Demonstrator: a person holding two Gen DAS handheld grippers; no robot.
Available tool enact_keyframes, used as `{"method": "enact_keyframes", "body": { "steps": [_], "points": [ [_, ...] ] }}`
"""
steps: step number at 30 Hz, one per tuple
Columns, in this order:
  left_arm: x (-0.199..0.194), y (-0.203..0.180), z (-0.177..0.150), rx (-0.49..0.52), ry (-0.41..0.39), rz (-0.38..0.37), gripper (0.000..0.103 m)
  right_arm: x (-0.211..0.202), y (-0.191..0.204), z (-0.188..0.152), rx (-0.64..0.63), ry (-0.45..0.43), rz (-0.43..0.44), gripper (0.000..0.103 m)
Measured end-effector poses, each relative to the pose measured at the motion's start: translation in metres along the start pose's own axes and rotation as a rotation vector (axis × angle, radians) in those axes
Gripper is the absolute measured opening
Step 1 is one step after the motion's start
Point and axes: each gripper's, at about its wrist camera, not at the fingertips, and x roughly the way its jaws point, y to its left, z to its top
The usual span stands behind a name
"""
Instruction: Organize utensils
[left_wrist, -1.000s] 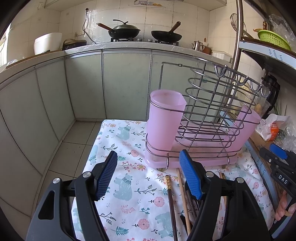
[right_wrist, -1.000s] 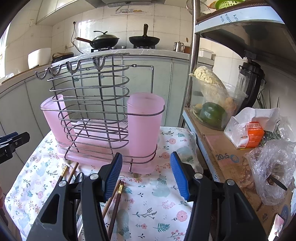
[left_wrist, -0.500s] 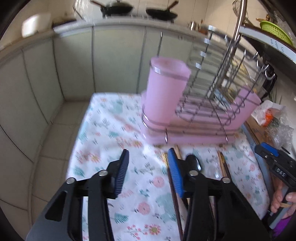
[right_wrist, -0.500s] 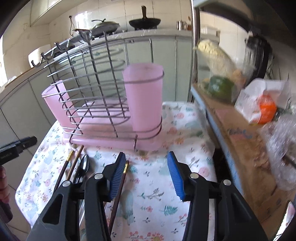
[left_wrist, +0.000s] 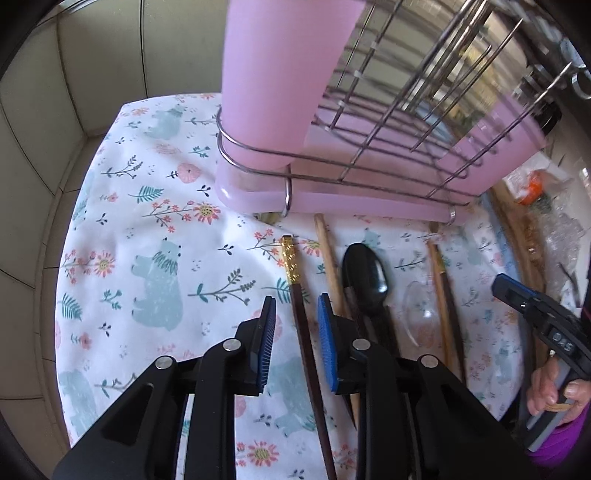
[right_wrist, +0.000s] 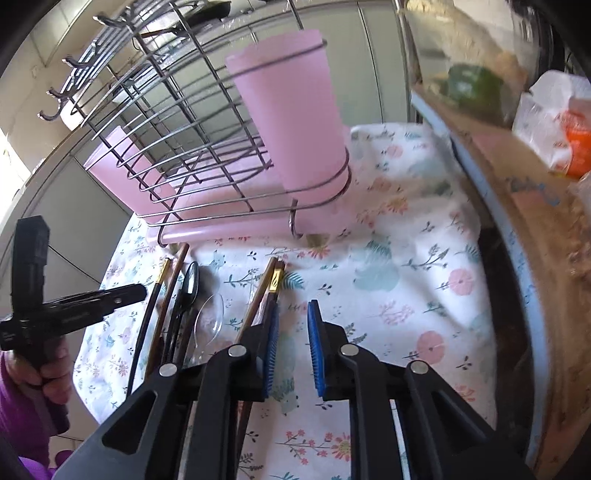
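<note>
Left claw (left_wrist: 293, 341) angled steeply down over the floral-clothed surface (left_wrist: 155, 206), jaws just narrowed and straddling the gold-tipped dark chopstick (left_wrist: 295, 295); pads apart from the stick on both sides, so not yet clamped, placed that way presumably to take this stick first. Right claw (right_wrist: 292, 347) likewise pointed down, jaws just drawn closer with a clear gap and only cloth between them; second dark chopstick pair (right_wrist: 264, 291) just beside its left pad, outside the jaws, apparently the next target though the aim is off to one side. Utensils laid in a row in front of the wire rack (left_wrist: 388, 122): wooden chopstick (left_wrist: 327, 254), black spoon (left_wrist: 364, 273), clear spoon (left_wrist: 419, 310), more chopsticks beyond. Pink cup (left_wrist: 280, 81) standing in the rack's end ring, the likely destination for the sticks. Cup mouth cut off at the top of the left wrist view, so contents unknown. Lower ends of all utensils hidden under the claw bodies. Clear spoon hard to trace against the cloth. Shelf goods (right_wrist: 554, 133) at right blurred, possibly a bagged orange item.
</note>
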Motion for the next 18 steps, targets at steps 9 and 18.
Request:
{"method": "enact_keyframes", "body": {
  "steps": [9, 18],
  "points": [
    [0.014, 0.003, 0.005, -0.018, 0.036, -0.013, 0.007, 0.032, 0.009, 0.002, 0.021, 0.111, 0.044, 0.015],
    [0.012, 0.018, 0.012, -0.083, 0.027, 0.009, 0.006, 0.043, 0.002, 0.003, 0.065, 0.1, 0.003, 0.0]
  ]
}}
